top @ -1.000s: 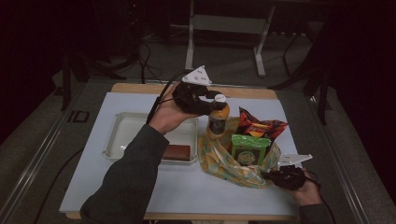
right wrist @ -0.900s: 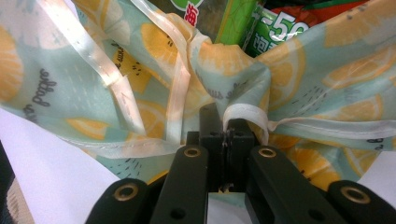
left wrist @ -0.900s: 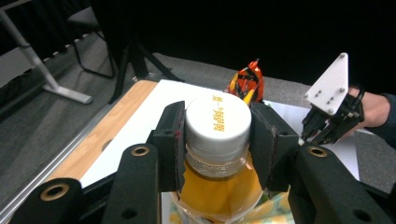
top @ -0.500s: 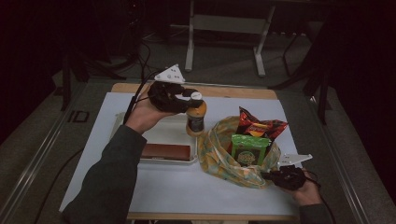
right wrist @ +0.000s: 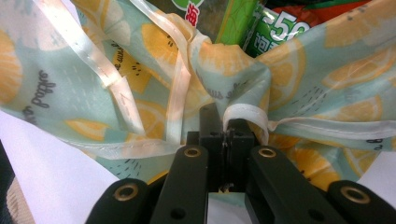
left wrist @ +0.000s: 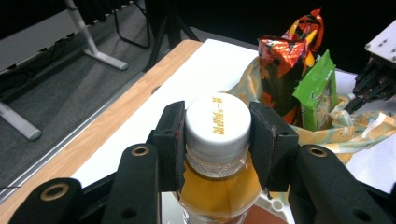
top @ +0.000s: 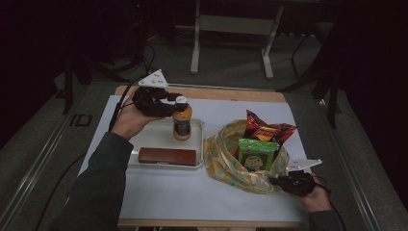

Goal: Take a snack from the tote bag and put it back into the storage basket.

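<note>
Gripping the bottle by its white cap, your left gripper keeps it upright above the tray, toward the worktop's far-left corner; your right gripper, jaws clamped together on the bag hem near the right edge, holds its mouth open.

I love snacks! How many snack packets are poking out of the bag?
2: a red packet at the back and a green packet in front, both standing in the lemon-print bag. More may hide deeper inside.

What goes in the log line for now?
left gripper: holds bottle over tray | right gripper: pinches bag
</note>
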The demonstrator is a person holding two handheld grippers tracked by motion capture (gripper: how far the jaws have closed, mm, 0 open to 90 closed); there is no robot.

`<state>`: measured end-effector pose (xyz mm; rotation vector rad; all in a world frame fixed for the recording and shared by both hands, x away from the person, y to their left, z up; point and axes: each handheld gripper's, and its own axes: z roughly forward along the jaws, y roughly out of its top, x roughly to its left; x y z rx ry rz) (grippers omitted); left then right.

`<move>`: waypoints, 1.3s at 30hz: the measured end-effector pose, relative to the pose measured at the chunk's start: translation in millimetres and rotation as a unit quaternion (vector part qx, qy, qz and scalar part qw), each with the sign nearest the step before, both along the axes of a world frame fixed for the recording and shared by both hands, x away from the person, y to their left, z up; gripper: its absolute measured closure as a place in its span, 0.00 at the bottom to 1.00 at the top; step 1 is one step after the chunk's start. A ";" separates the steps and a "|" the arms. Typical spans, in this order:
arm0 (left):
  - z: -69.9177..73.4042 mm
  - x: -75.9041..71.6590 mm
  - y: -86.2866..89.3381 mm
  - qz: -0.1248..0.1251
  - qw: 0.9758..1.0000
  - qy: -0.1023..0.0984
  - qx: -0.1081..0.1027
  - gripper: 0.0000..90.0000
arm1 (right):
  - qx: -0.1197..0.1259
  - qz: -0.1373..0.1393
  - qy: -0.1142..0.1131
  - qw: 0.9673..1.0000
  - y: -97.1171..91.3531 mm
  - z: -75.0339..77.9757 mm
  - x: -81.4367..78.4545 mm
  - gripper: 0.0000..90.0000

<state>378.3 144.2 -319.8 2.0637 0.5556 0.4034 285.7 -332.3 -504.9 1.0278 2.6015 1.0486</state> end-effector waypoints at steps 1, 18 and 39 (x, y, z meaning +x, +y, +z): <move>0.0 0.0 0.0 0.000 1.000 0.000 0.000 0.65 | 0.000 0.000 0.000 1.000 0.0 0.0 0.0 0.99; -13.4 2.4 37.4 0.035 0.999 0.001 0.039 0.65 | 0.000 0.000 0.001 1.000 0.0 0.3 -0.2 0.99; -45.3 11.8 44.3 0.048 0.995 0.029 0.087 0.65 | 0.000 0.000 0.001 1.000 -0.4 0.4 -0.5 0.99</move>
